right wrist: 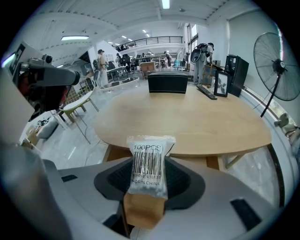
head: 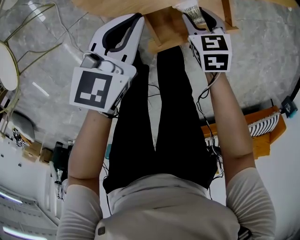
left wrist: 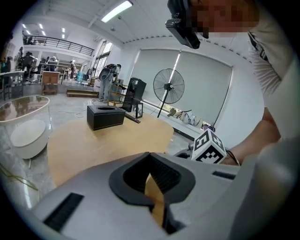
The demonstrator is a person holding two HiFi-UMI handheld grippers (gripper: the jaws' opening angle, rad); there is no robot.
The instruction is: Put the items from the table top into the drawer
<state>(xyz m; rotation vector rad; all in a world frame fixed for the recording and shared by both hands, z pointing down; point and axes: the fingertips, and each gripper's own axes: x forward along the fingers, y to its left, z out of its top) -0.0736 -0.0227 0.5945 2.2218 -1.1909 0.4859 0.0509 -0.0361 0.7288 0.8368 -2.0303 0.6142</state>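
My right gripper [head: 197, 12] [right wrist: 147, 187] is shut on a clear plastic packet [right wrist: 147, 169] [head: 192, 8] with a barcode label, held upright between the pads. It hovers at the near edge of the round wooden table [right wrist: 187, 122] [head: 117, 6]. A wooden part [head: 164, 30] juts out under that edge; I cannot tell whether it is the drawer. My left gripper [head: 136, 20] [left wrist: 152, 180] hangs beside it to the left, jaws together at the tips with nothing between them. A black box [right wrist: 167, 83] [left wrist: 105, 116] stands at the table's far side.
A remote [right wrist: 206, 92] and a small frame [right wrist: 220, 84] lie beside the black box. A standing fan [left wrist: 168, 86] is beyond the table. A white round side table [left wrist: 26, 126] stands on the left. The person's legs [head: 154, 108] are right under the grippers.
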